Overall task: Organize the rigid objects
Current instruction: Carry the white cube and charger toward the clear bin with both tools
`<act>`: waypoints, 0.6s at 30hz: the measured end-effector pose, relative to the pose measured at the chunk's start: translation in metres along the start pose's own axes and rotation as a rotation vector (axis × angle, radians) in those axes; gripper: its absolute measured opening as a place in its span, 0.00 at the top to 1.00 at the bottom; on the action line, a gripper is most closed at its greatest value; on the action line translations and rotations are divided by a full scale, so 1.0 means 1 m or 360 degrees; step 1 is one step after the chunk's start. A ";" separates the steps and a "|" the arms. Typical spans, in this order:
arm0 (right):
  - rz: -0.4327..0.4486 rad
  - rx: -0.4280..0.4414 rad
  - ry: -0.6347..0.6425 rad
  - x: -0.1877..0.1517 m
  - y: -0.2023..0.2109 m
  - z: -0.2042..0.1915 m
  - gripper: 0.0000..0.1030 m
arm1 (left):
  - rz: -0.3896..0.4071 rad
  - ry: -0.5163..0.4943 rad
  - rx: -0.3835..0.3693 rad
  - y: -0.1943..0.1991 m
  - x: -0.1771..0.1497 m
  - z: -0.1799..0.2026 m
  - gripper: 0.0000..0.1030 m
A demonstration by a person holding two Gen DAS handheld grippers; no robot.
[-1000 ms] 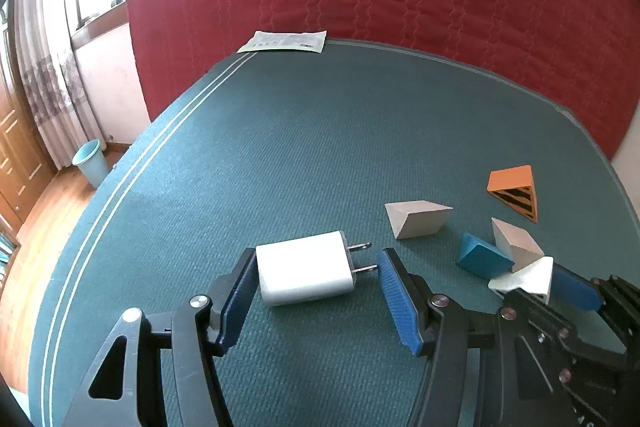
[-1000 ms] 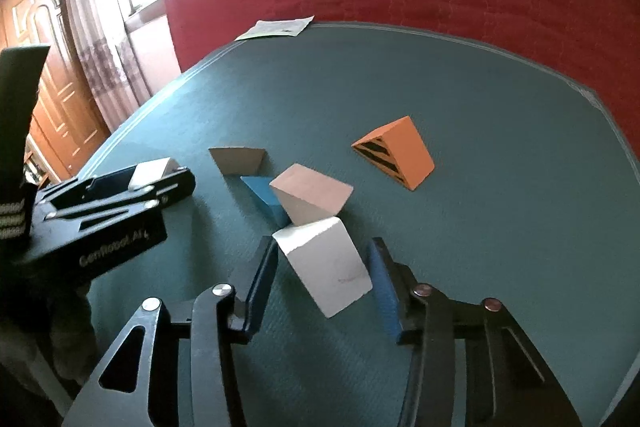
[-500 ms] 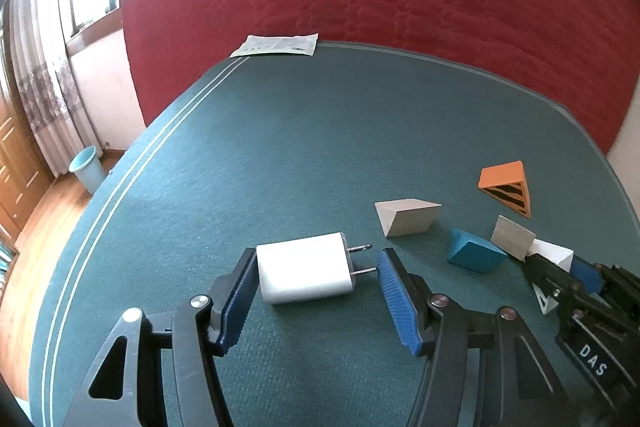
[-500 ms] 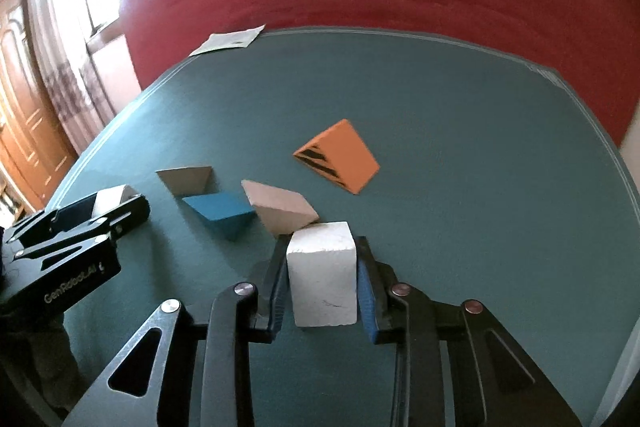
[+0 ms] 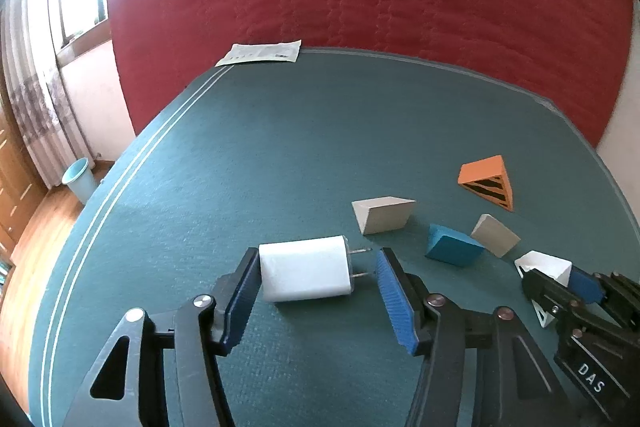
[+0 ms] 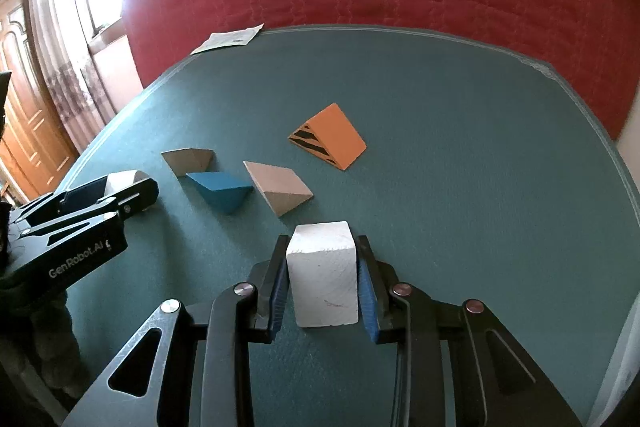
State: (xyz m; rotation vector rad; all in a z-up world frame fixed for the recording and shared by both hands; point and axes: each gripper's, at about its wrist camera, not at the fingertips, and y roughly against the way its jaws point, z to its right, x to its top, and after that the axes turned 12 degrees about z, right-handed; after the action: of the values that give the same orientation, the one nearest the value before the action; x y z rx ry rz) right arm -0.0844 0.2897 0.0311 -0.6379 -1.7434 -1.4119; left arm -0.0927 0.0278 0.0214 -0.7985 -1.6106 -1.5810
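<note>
White plaster-like stuff is filling the right gripper (image 6: 323, 281): its blue pads are pressing on both flanks of the white block (image 6: 323, 277), which is sitting upright on the green table (image 6: 460, 187), square between the jaws, probably so it can be lifted away from the loose pieces. Those pieces, a blue wedge (image 6: 220, 189), two beige wedges and the orange striped wedge (image 6: 330, 137), are lying just beyond it, apart from one another. The left gripper (image 5: 316, 279) is closing around the white charger (image 5: 306, 273); one pad is touching the charger's blunt end, the other is meeting the tips of the prongs, so I am judging this a light end-to-end pinch, likely to slip if hurried.
</note>
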 end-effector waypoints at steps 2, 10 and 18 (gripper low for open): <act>0.0001 -0.0005 -0.0006 -0.001 0.001 0.000 0.69 | 0.0003 -0.0005 -0.0012 0.001 0.000 0.001 0.42; 0.0007 -0.0007 -0.0029 -0.009 0.008 0.001 0.69 | 0.0003 -0.0001 -0.0035 0.001 -0.001 0.001 0.43; 0.0010 -0.0030 -0.0004 -0.015 0.018 0.001 0.69 | -0.0032 0.0068 -0.0058 0.001 -0.003 -0.008 0.34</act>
State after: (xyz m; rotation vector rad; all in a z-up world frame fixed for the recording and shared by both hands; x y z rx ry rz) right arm -0.0621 0.2966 0.0290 -0.6551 -1.7307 -1.4251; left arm -0.0898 0.0206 0.0189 -0.7645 -1.5681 -1.6354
